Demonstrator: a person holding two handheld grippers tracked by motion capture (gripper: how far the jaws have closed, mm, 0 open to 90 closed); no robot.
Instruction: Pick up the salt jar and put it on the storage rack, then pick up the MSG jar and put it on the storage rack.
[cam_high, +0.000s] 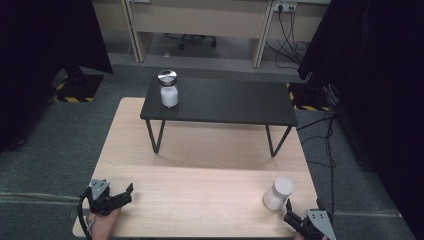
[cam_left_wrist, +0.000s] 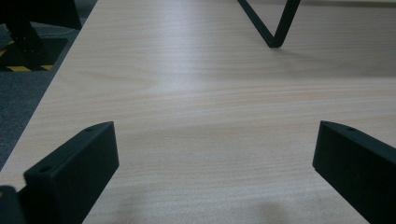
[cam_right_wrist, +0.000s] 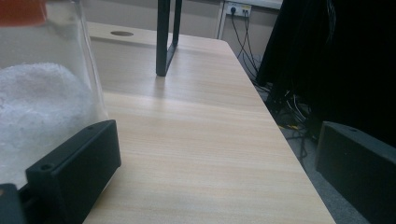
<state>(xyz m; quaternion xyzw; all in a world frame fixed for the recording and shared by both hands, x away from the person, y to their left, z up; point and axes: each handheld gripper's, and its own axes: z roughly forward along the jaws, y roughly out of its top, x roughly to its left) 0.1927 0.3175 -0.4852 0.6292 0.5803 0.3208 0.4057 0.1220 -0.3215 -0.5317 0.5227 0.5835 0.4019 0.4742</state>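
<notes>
A clear jar of white granules with a silver lid stands at the left end of a low black shelf set on the light wooden table. A second, white-capped jar of white granules stands near the table's front right corner. My right gripper is open just in front of it. In the right gripper view this jar sits beyond the left jaw, outside the gap of the gripper. My left gripper rests open at the front left, over bare wood.
The shelf stands on thin black V-shaped legs; one leg is ahead of the left gripper. The table's right edge drops off beside the right gripper. Black curtains, cables and desks surround the table.
</notes>
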